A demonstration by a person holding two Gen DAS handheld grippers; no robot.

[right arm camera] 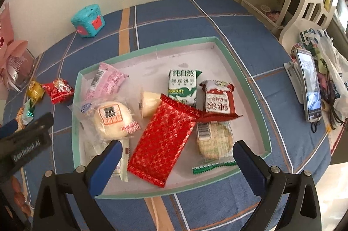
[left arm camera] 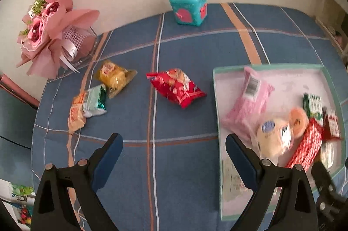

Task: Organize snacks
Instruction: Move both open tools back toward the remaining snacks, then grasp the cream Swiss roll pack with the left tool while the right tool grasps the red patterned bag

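Both grippers are hanging over a worktop covered in blue plaid cloth, each with its jaws spread wide and nothing between them. Directly ahead of the right gripper, a shallow green-rimmed tray is holding most of the snacks: a long red patterned packet is lying just beyond the fingertips, with a round bun in clear wrap ahead to its left and a pale wrapped biscuit ahead to its right. Further on, a green-and-white carton, a red-and-white packet and a pink packet are sitting in the tray.

Out ahead of the left gripper, four snacks are lying loose on the cloth outside the tray: a red bag straight ahead, a yellow packet further to the left, and a silver-green packet overlapping an orange packet nearer on the left. A teal box is standing far ahead by the wall, and a pink bouquet is resting at the far left.
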